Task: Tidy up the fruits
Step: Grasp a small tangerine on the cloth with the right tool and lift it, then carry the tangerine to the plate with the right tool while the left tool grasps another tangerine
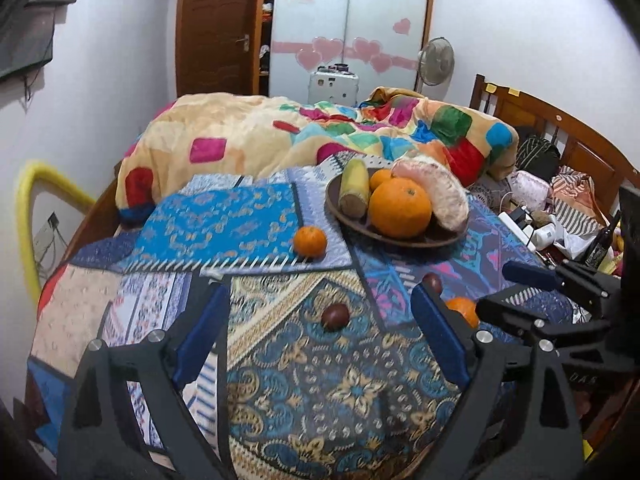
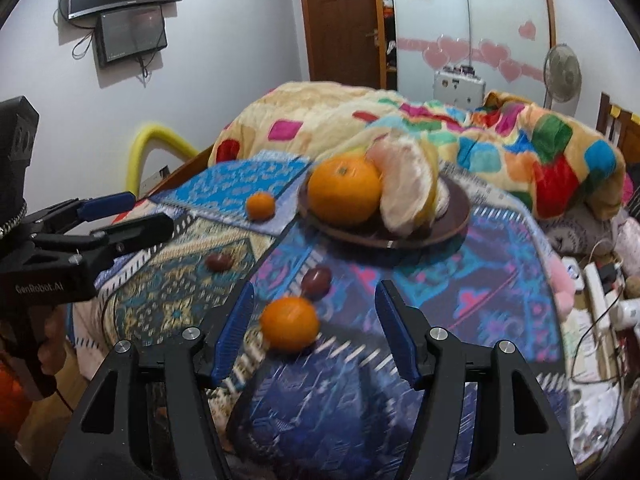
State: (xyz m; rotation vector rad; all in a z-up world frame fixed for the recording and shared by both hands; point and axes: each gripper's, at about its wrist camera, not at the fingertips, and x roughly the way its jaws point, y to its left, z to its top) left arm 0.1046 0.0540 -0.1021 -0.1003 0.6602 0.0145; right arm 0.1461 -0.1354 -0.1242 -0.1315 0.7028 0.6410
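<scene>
A brown plate on the patterned bedcover holds a large orange, a smaller orange, a yellowish cob-shaped piece and a peeled pomelo segment. Loose on the cover lie a small mandarin, two dark round fruits and a second mandarin. My left gripper is open, with the nearer dark fruit between its fingers, untouched. My right gripper is open around the second mandarin, its pads clear of it. In the right wrist view the plate lies beyond.
A bunched colourful blanket lies behind the plate. Cables, bags and small items crowd the right side by the wooden headboard. A yellow tube curves at the left bed edge. A hand holds the left gripper.
</scene>
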